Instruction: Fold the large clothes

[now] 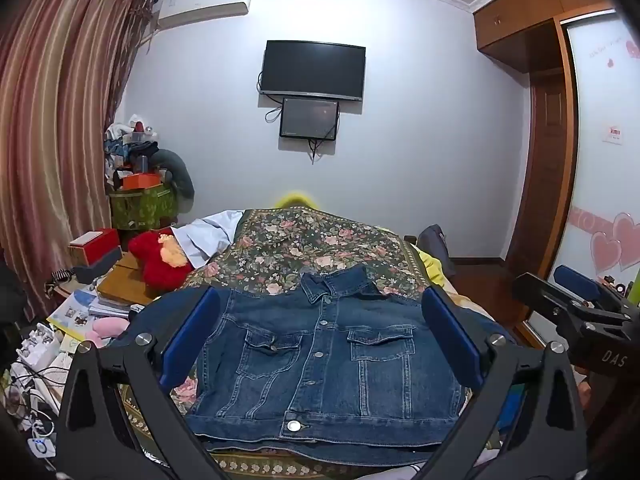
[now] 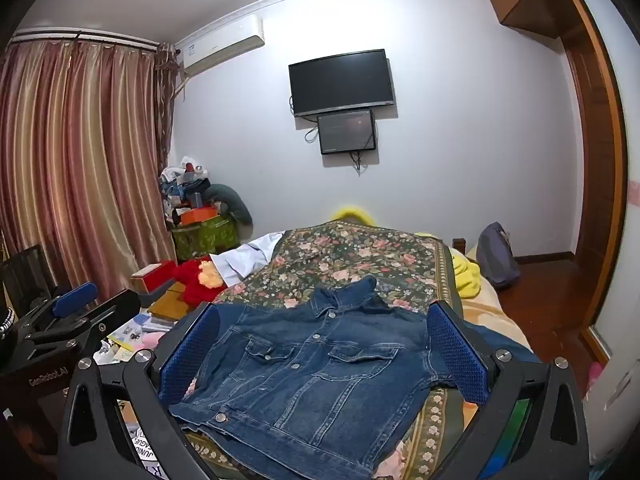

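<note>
Both tongs, left (image 1: pixel 320 340) and right (image 2: pixel 324 356), hover spread apart, gripping nothing, above the jacket (image 1: pixel 320 360). It lies buttoned and flat on the bed (image 1: pixel 304 240), sleeves apparently tucked; folding looks partly done, halving remains.

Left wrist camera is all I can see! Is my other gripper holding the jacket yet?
Observer: No. The right wrist view shows the right gripper with its jaws wide open, and the denim jacket lying flat on the bed, ungripped.
Operator: Does any of the jacket stick out on that side?
Observer: Yes. Denim spreads out past the right-hand pad, probably a sleeve, next to the flowery bedspread.
</note>
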The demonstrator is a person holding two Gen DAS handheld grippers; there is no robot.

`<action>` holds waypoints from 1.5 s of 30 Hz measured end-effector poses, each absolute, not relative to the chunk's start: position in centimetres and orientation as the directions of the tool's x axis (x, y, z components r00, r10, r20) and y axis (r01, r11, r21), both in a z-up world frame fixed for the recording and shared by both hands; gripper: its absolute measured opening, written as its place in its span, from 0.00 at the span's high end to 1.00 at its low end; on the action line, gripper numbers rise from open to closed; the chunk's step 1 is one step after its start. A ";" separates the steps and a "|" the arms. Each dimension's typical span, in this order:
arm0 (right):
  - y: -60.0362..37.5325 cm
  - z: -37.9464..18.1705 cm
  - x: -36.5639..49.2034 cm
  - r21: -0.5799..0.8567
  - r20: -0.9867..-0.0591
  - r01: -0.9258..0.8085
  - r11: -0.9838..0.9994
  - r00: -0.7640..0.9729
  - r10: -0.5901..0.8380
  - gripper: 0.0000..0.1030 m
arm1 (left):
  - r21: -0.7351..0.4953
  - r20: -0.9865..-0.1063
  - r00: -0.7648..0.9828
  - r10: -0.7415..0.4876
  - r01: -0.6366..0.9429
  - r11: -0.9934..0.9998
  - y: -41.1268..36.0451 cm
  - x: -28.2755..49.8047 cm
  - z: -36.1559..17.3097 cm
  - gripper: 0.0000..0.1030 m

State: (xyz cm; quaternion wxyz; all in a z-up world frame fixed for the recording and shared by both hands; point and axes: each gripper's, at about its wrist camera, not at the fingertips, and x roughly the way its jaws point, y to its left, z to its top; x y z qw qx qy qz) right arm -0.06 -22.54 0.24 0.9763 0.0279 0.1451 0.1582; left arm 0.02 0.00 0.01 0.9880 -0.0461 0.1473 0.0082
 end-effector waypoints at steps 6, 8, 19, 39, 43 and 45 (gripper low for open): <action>-22.6 0.3 -0.2 0.103 -0.270 -0.300 0.948 0.909 0.317 0.00 | -0.096 -0.293 0.956 -0.003 -0.026 0.995 0.0 0.2 0.3 0.01; -22.6 0.3 -0.3 0.101 -0.269 -0.300 0.949 0.910 0.316 0.00 | -0.090 -0.292 0.956 0.001 -0.029 0.996 0.1 0.2 0.4 0.01; -22.5 0.5 -0.2 0.104 -0.273 -0.300 0.948 0.908 0.317 0.00 | -0.071 -0.287 0.958 0.000 -0.022 0.997 -0.2 0.4 -0.5 0.01; -22.6 0.4 0.0 0.099 -0.268 -0.302 0.948 0.910 0.318 0.00 | -0.073 -0.286 0.958 0.001 -0.023 0.997 -0.1 0.4 -0.4 0.01; -22.5 0.5 0.0 0.100 -0.269 -0.302 0.948 0.909 0.318 0.00 | -0.075 -0.287 0.958 -0.002 -0.020 0.997 -0.1 0.5 -0.3 0.01; -22.5 0.5 -0.1 0.099 -0.268 -0.301 0.948 0.910 0.317 0.00 | -0.077 -0.288 0.958 -0.007 -0.016 0.997 -0.2 0.5 -0.3 0.01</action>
